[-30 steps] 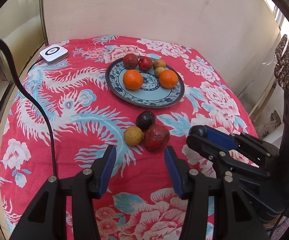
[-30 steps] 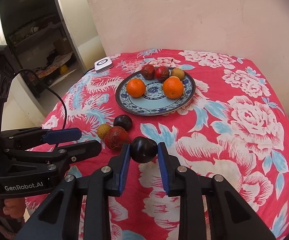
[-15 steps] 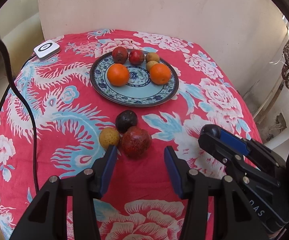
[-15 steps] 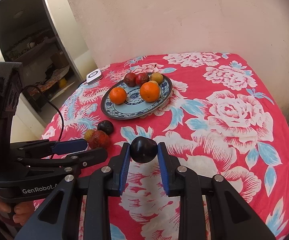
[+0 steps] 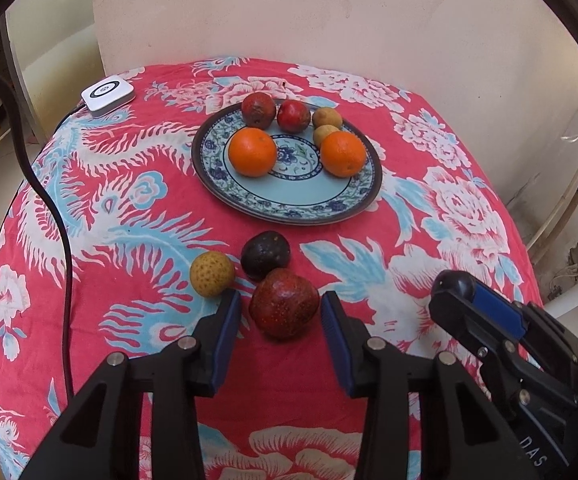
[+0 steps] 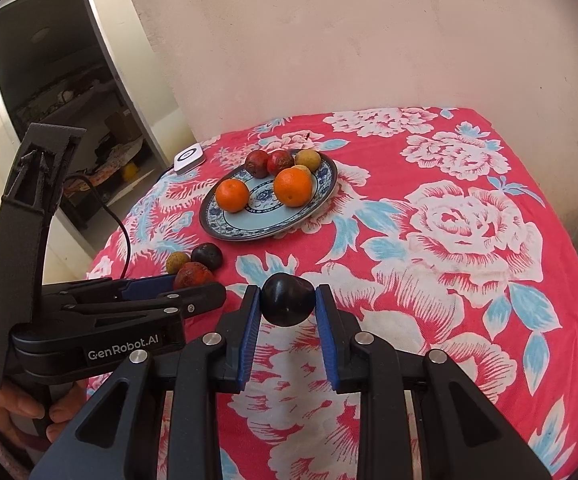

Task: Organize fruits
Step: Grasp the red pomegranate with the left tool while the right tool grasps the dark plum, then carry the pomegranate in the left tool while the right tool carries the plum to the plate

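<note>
A blue patterned plate (image 5: 301,204) holds two oranges (image 5: 252,152), two red fruits and two small yellow fruits. On the cloth lie a red fruit (image 5: 283,307), a dark plum (image 5: 265,255) and a small yellow fruit (image 5: 212,273). My left gripper (image 5: 281,312) is open, its jaws on either side of the red fruit. My right gripper (image 6: 287,306) is shut on a dark plum (image 6: 287,305) and holds it above the cloth; it also shows in the left wrist view (image 5: 455,286). The plate shows in the right wrist view (image 6: 249,224).
A white square device (image 5: 108,94) with a black cable (image 5: 45,200) sits at the table's far left corner. A wall stands behind the table. The red flowered cloth (image 6: 469,220) covers the round table, whose edges drop off left and right.
My left gripper has moved forward until its jaws flank the red fruit. My right gripper has lifted and drawn back with the plum held.
</note>
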A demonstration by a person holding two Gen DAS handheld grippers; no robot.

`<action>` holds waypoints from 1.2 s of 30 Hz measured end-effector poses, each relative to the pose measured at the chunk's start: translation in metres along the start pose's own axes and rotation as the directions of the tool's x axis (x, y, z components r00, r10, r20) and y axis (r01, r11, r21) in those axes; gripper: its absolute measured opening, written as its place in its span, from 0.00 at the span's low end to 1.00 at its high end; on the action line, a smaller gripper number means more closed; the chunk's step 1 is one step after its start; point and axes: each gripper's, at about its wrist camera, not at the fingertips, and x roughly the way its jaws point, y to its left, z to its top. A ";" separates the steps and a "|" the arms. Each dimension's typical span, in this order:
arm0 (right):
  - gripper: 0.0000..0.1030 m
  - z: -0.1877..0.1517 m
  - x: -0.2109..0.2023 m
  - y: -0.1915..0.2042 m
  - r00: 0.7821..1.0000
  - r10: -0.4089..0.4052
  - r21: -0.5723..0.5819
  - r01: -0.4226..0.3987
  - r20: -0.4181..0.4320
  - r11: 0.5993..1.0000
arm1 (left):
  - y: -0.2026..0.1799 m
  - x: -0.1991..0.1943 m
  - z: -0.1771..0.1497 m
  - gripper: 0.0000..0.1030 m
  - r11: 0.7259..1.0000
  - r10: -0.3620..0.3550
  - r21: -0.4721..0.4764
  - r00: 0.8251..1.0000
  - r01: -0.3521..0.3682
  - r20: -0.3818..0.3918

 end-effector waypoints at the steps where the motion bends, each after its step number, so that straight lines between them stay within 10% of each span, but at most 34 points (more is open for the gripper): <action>1: 0.28 0.000 0.000 0.000 1.000 0.000 -0.001 0.000 -0.001 1.000 | 0.001 0.000 0.000 0.37 1.000 -0.011 -0.003 1.000 0.011 0.001; 36: 0.28 0.017 0.016 0.038 0.998 -0.032 -0.122 0.026 -0.045 0.992 | 0.032 -0.045 0.016 0.35 0.993 -0.102 0.062 0.992 0.097 0.076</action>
